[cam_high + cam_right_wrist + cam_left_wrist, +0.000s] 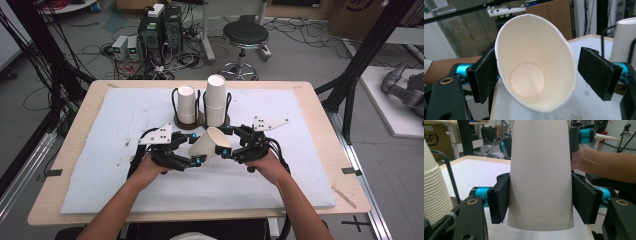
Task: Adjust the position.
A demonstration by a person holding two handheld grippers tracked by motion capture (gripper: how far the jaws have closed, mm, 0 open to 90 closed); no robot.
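Observation:
A single white paper cup [207,142] lies tilted on its side above the mat, held between both grippers. My left gripper [194,151] is shut on its narrow end; in the left gripper view both black pads [499,200] press the cup's sides [540,170]. My right gripper [226,141] is at the cup's mouth. In the right gripper view the open mouth [529,80] faces the camera between the jaws of that gripper [539,75]. Its left pad [485,75] touches the rim and its right pad stands a sliver off.
Two stacks of white cups [186,102] [215,97] stand upright in a brown holder [200,121] with black wire loops, just behind the grippers. A white foam mat [125,125] covers the wooden table [80,115]. A stool [245,35] and cables lie beyond.

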